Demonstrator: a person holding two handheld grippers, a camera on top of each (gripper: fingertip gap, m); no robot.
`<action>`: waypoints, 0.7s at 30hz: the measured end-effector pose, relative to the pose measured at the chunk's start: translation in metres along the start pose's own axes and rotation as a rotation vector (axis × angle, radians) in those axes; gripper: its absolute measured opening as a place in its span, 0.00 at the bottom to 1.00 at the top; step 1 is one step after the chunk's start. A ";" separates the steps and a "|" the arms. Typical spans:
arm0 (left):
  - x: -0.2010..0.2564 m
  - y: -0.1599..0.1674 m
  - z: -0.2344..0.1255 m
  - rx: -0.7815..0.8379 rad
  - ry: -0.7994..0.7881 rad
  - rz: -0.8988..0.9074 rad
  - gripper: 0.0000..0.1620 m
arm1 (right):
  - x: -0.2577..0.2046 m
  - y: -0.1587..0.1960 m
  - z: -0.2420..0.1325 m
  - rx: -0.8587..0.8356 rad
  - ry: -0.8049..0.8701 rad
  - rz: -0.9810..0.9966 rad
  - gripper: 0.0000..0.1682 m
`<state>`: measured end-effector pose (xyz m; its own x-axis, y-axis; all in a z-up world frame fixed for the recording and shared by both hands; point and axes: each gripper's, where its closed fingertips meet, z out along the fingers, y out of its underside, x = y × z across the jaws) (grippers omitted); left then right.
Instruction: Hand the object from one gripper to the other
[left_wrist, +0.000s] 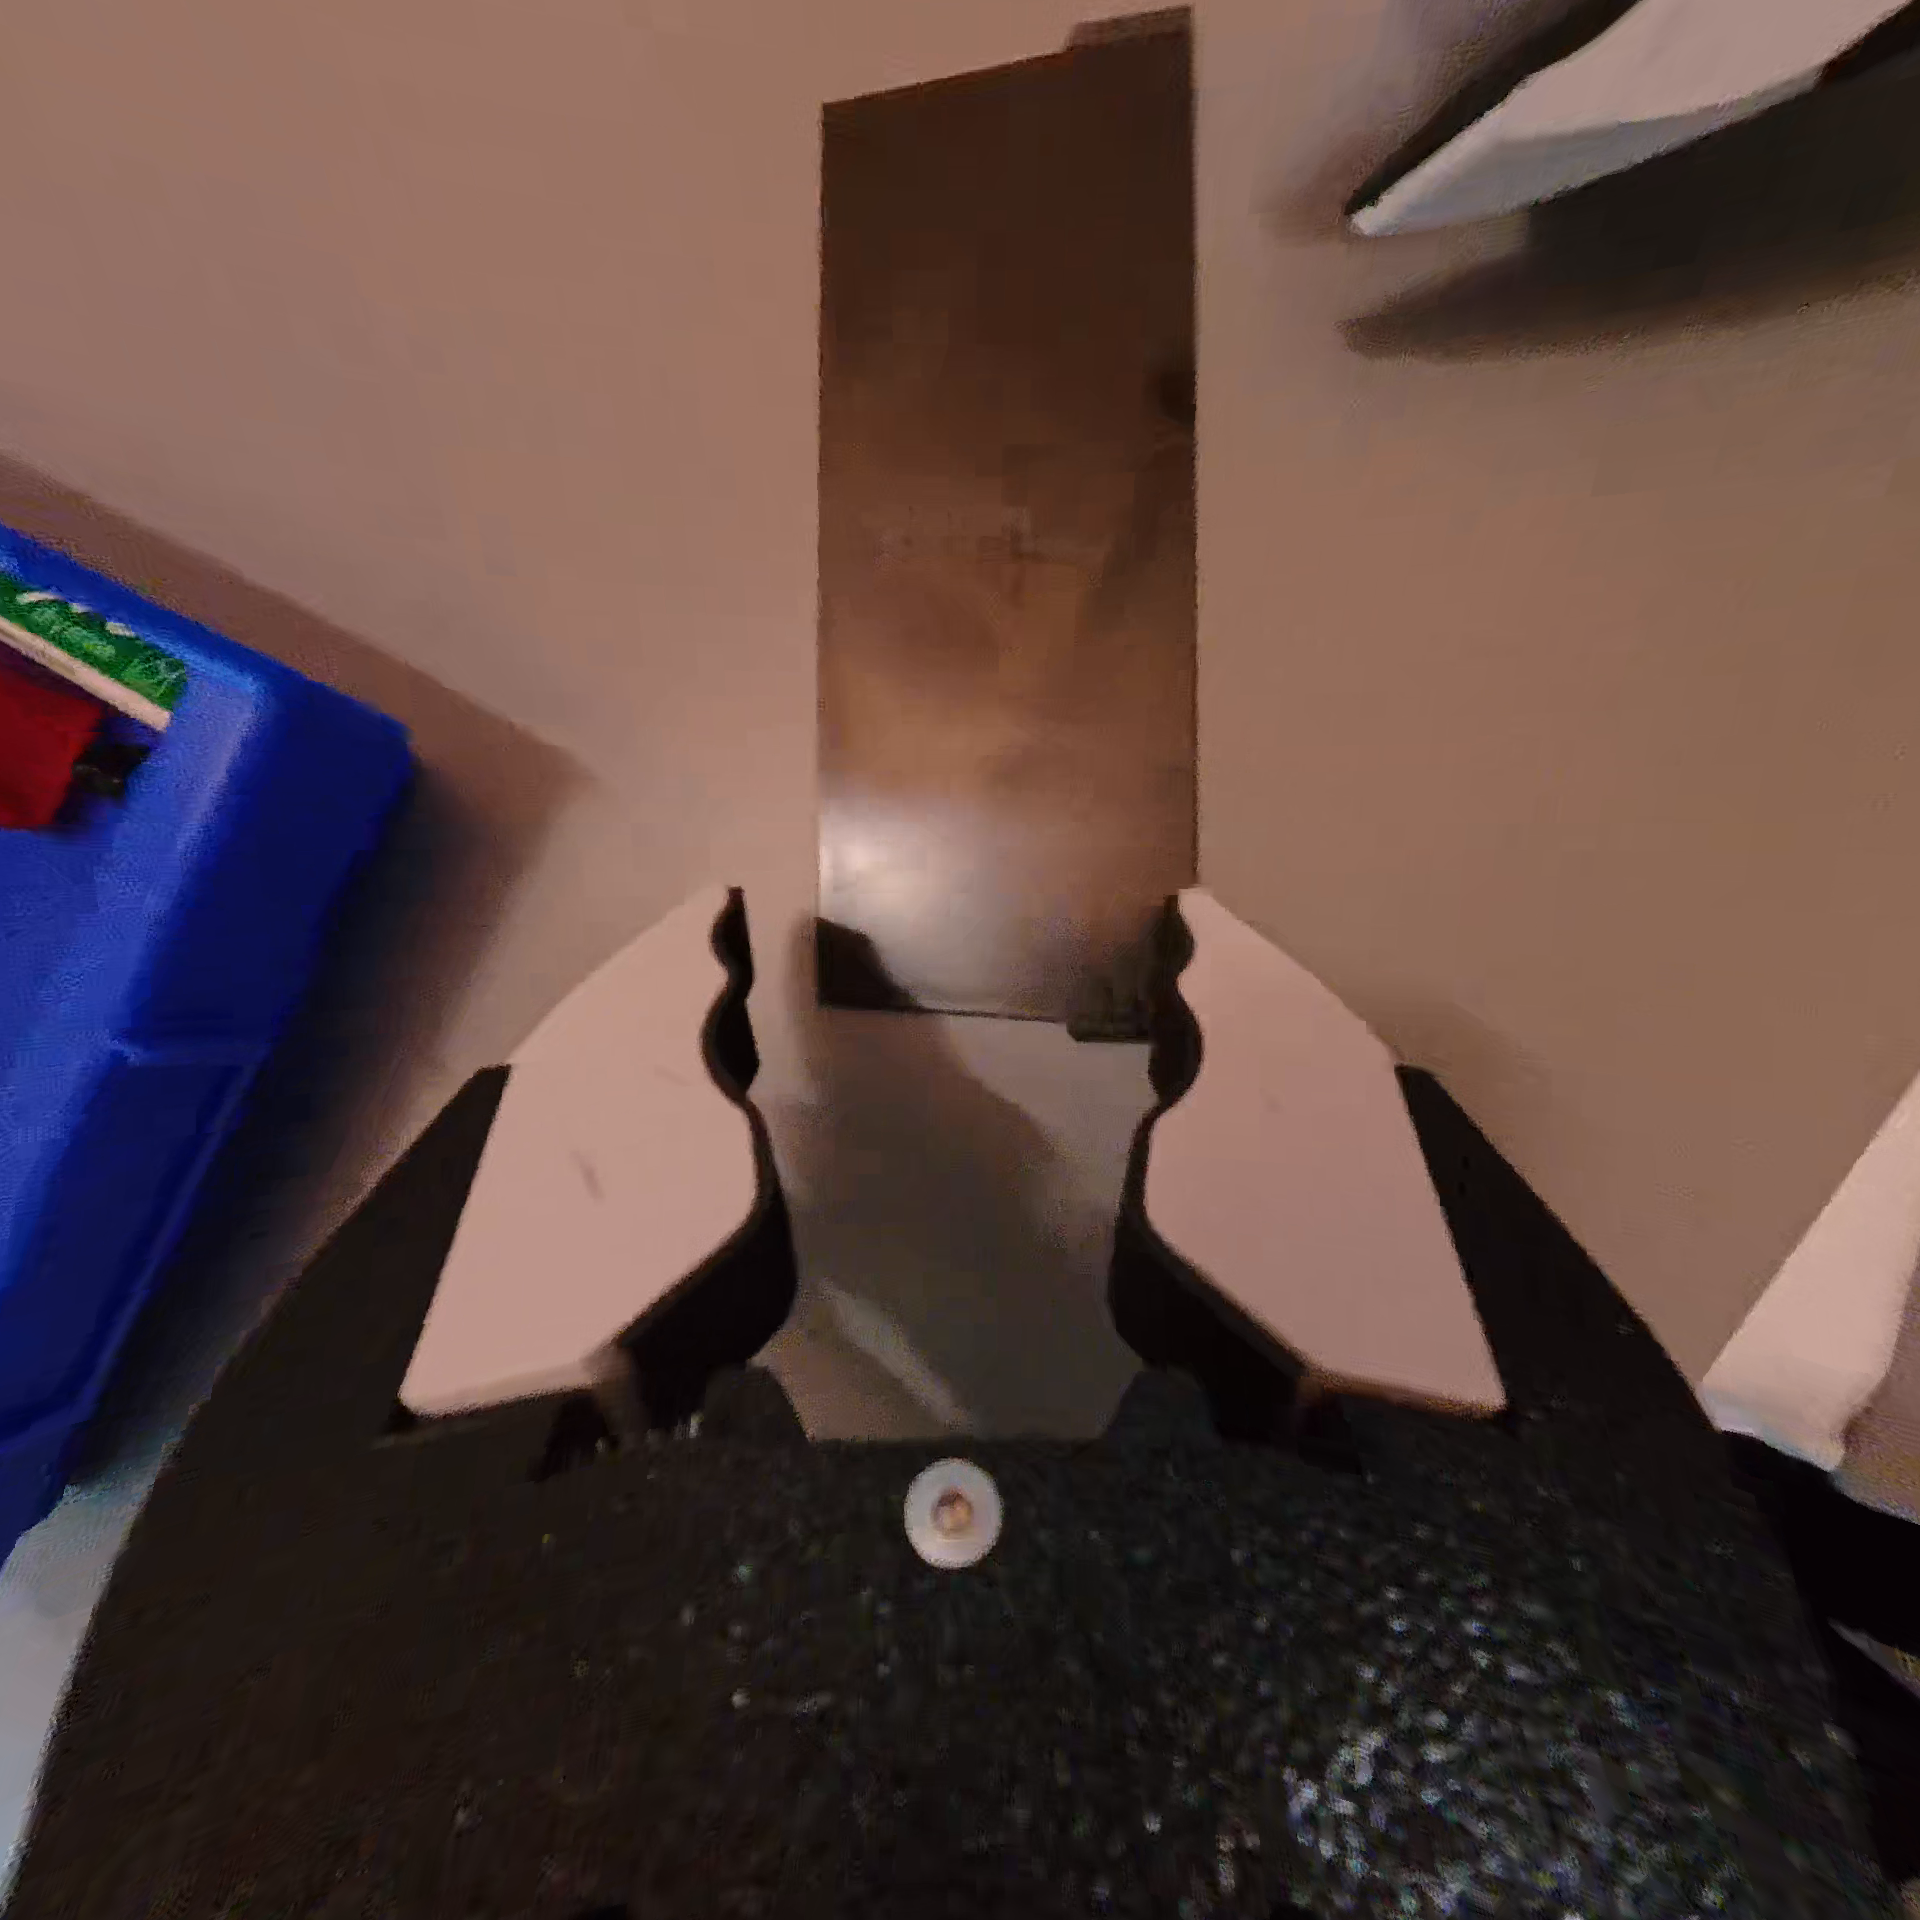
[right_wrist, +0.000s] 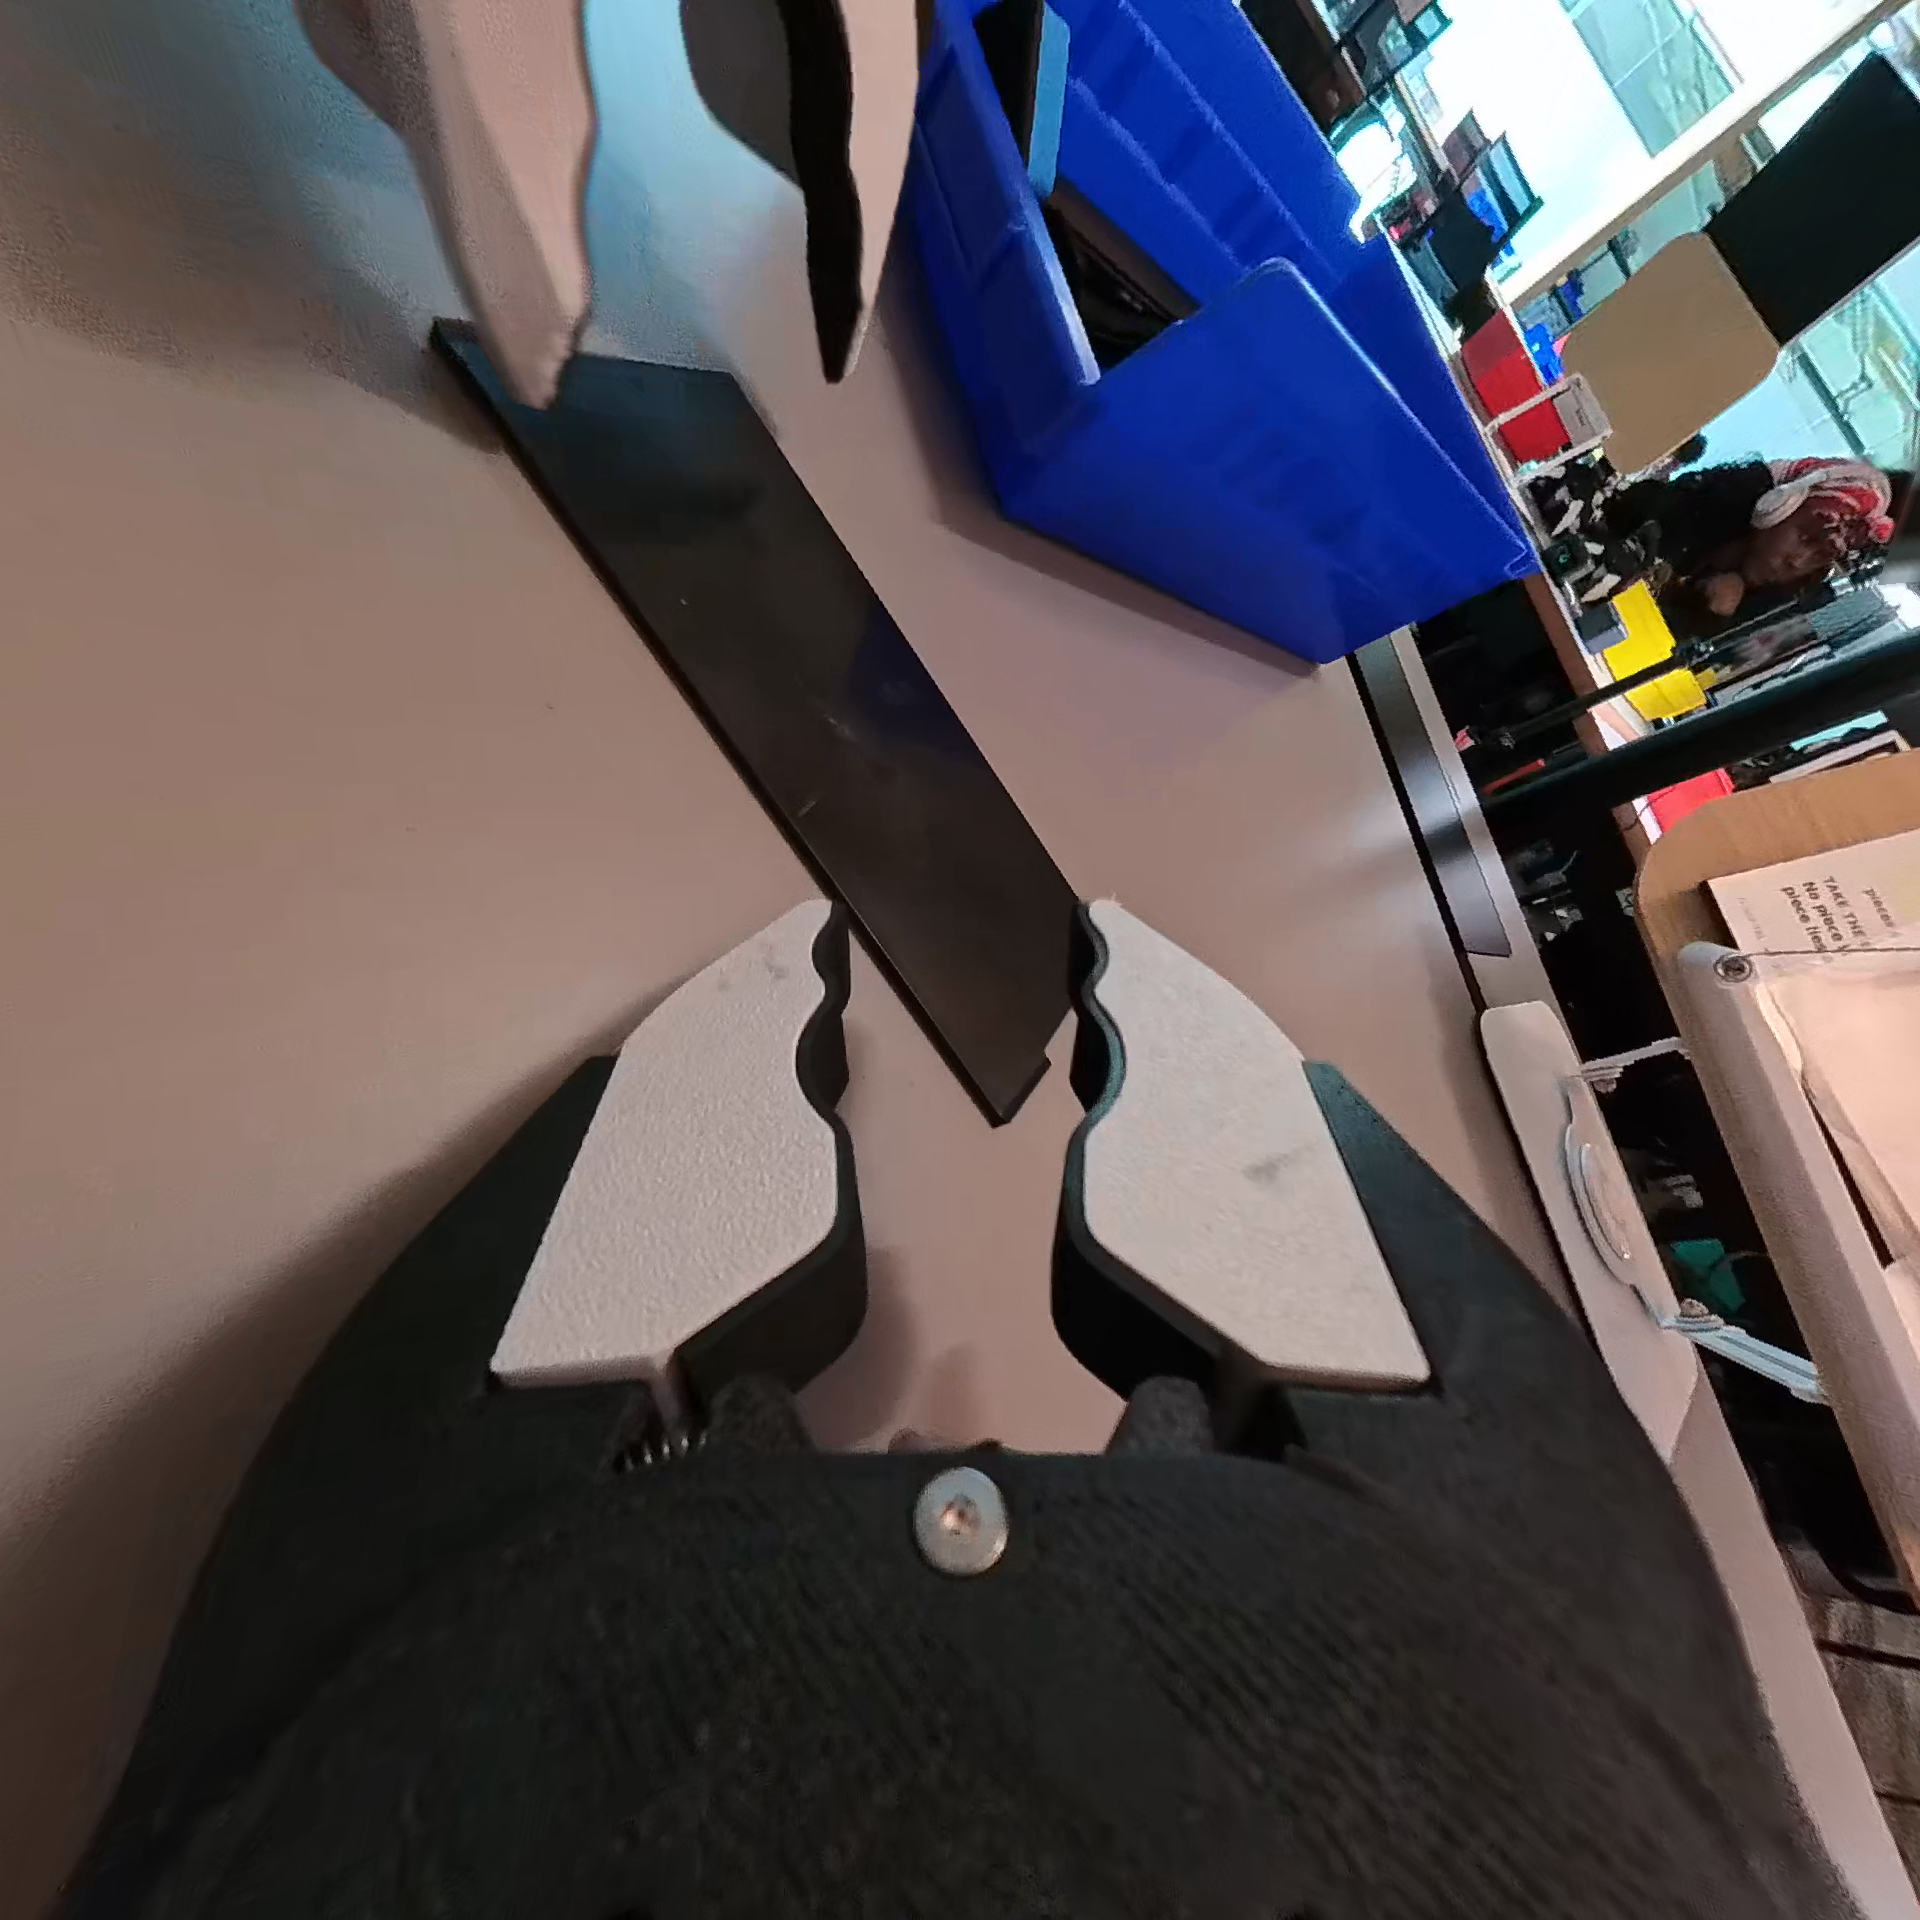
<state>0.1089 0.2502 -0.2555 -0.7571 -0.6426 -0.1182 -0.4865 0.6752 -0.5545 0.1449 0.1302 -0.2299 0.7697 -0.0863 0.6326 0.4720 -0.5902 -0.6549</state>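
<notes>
A flat dark rectangular plate (left_wrist: 1008, 520) lies on the beige table (left_wrist: 416, 312). My left gripper (left_wrist: 956, 914) is open. Its fingertips straddle the plate's near end, and the left fingertip stands clear of the plate's edge. In the right wrist view the plate (right_wrist: 810, 707) runs diagonally. My right gripper (right_wrist: 961, 920) is open with the plate's other end showing between its fingertips. The left gripper (right_wrist: 686, 379) shows at the far end of the plate. In the left wrist view the right gripper's fingers (left_wrist: 1610, 135) are blurred at the top right, above the table.
A blue plastic bin (right_wrist: 1247, 436) stands on the table beside the plate; it also shows in the left wrist view (left_wrist: 156, 987). The table edge (right_wrist: 1455, 831) runs along the right. Beyond it stand a cardboard box (right_wrist: 1787, 831) and cluttered shelves.
</notes>
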 end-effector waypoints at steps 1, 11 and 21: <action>0.001 0.001 0.001 -0.021 -0.015 0.032 0.49 | 0.000 0.001 0.000 -0.005 0.003 -0.006 0.24; 0.011 -0.005 0.020 0.013 0.084 -0.103 0.49 | -0.003 0.000 0.001 -0.004 -0.010 -0.010 0.24; 0.010 -0.008 0.018 0.014 0.113 -0.175 0.45 | -0.012 -0.026 -0.004 0.136 -0.023 -0.104 0.28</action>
<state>0.1123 0.2320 -0.2671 -0.7062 -0.7042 0.0732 -0.6091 0.5516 -0.5698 0.1215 0.1434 -0.2192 0.7226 -0.0113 0.6912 0.6020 -0.4812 -0.6372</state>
